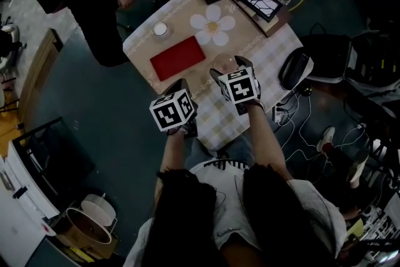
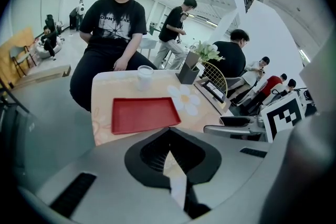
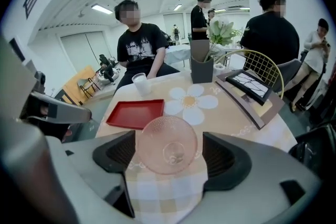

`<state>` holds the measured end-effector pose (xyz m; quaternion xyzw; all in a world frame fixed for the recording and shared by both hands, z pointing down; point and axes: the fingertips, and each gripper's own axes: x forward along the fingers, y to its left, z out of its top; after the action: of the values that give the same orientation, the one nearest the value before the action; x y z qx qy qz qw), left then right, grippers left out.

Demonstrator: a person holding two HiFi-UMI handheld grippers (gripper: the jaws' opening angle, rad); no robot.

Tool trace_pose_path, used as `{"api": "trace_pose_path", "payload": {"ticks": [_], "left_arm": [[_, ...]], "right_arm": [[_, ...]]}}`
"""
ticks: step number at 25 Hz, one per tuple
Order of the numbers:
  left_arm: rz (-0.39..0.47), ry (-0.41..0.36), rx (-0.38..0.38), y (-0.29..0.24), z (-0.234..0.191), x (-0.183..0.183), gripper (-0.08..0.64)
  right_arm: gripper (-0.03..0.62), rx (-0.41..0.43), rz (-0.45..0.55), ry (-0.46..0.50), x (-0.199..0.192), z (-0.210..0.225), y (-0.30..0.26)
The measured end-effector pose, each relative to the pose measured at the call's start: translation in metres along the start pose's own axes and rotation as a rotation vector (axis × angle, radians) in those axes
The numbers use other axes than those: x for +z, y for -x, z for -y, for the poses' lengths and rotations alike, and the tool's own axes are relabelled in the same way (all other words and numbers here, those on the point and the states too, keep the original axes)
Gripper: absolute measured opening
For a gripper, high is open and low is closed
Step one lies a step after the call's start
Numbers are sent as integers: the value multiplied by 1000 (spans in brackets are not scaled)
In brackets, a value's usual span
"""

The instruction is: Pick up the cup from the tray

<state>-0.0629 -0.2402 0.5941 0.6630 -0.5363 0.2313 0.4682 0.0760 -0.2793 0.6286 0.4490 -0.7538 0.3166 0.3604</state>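
My right tongs [image 3: 168,138] released around a round, dimpled, translucent pink cup [image 3: 167,148] by the surface's [image 3: 228,113] near edge, my left tongs [image 2: 169,130] clenched.

We see the cup [image 3: 167,144], clear pinkish dimpled glass, seen end-on between the wide-apart jaws of the right gripper [image 3: 168,152], off the tray [image 3: 136,113]. The tray is red and lies flat on the table [image 3: 231,107], just beyond the cup.
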Motion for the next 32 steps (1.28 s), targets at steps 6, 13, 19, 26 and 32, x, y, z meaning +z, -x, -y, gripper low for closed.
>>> {"api": "trace_pose_path", "payload": {"ticks": [6, 13, 19, 26, 32], "left_arm": [[28, -21, -14, 11, 6, 4, 3], [71, -61, -41, 37, 14, 8, 4], [103, -112, -82, 64, 24, 3, 4], [171, -164, -174, 96, 48, -16, 3], [177, -187, -211, 112, 58, -36, 3]], "right_arm": [[388, 2, 92, -3, 24, -5, 31], [387, 93, 253, -84, 50, -27, 87], [385, 145, 318, -77, 45, -61, 116], [294, 174, 297, -14, 23, -96, 140], [48, 116, 316, -10, 5, -111, 155]]}}
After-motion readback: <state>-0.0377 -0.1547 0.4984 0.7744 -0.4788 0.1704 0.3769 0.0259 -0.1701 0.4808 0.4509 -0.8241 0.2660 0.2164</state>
